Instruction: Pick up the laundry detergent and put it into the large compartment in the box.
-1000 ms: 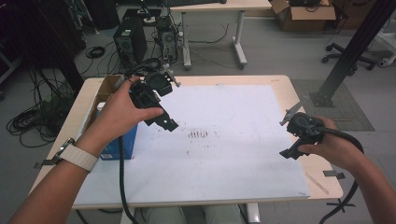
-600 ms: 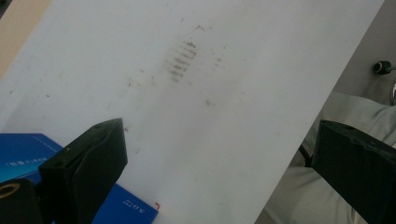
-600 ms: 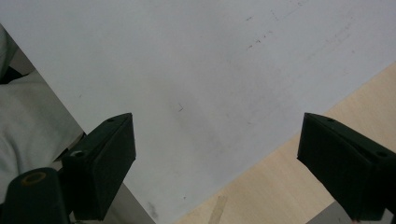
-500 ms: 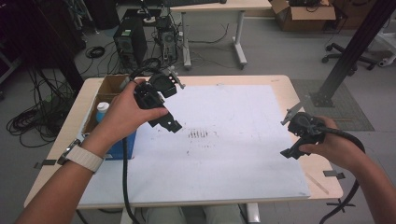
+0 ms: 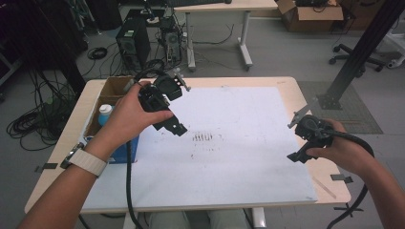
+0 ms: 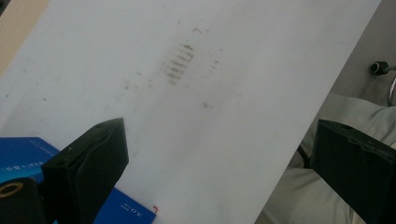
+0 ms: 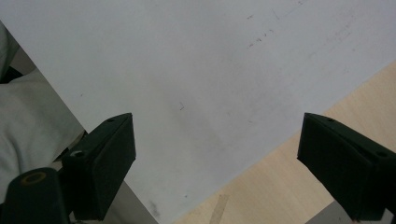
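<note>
My left gripper (image 5: 177, 107) hangs over the left part of the white sheet (image 5: 229, 162), held in a hand with a white watch strap. Its jaws stand wide apart, open, with nothing between them. In the left gripper view the left gripper (image 6: 219, 140) looks down on the white sheet (image 6: 196, 121) and its dark smudge marks (image 6: 180, 63). My right gripper (image 5: 296, 137) is near the sheet's right edge, low over the table. In the right gripper view the right gripper (image 7: 215, 130) is open and empty above the sheet (image 7: 196, 70), where it meets the bare wood (image 7: 280, 186).
A blue box (image 5: 128, 149) lies at the sheet's left edge, beside an open cardboard box (image 5: 114, 88) that holds a blue-capped bottle (image 5: 105, 113). Smudge marks (image 5: 205, 137) dot the sheet's middle. Computer towers (image 5: 129, 43), cables and another table stand beyond the far edge.
My left gripper has drifted a little to the right and toward the far side. The right gripper has hardly moved. Both stay open.
</note>
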Available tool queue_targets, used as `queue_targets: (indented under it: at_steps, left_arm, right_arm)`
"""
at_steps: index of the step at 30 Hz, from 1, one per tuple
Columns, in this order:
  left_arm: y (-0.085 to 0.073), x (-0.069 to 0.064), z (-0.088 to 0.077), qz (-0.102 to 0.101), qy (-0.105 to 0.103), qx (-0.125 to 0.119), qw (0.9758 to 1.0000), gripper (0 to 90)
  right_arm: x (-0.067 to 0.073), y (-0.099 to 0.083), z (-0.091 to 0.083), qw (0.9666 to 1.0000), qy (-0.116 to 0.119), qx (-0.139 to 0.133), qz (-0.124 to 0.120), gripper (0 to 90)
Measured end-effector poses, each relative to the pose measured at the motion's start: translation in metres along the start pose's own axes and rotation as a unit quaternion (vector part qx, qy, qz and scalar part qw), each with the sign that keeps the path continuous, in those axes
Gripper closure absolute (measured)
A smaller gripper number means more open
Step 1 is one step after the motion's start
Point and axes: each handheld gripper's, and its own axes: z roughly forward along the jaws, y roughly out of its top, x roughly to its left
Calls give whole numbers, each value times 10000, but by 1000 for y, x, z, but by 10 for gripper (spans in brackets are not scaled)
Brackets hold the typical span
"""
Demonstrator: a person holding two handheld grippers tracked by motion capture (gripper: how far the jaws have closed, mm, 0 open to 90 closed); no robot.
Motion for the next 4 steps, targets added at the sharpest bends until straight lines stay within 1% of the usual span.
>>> queue_targets:
  at_steps: [4]
  left_arm:
    - [0,2,0,-15,-14,-11,10000,46]
  right_arm:
    - [0,0,-1,10000,-3,4,9,114]
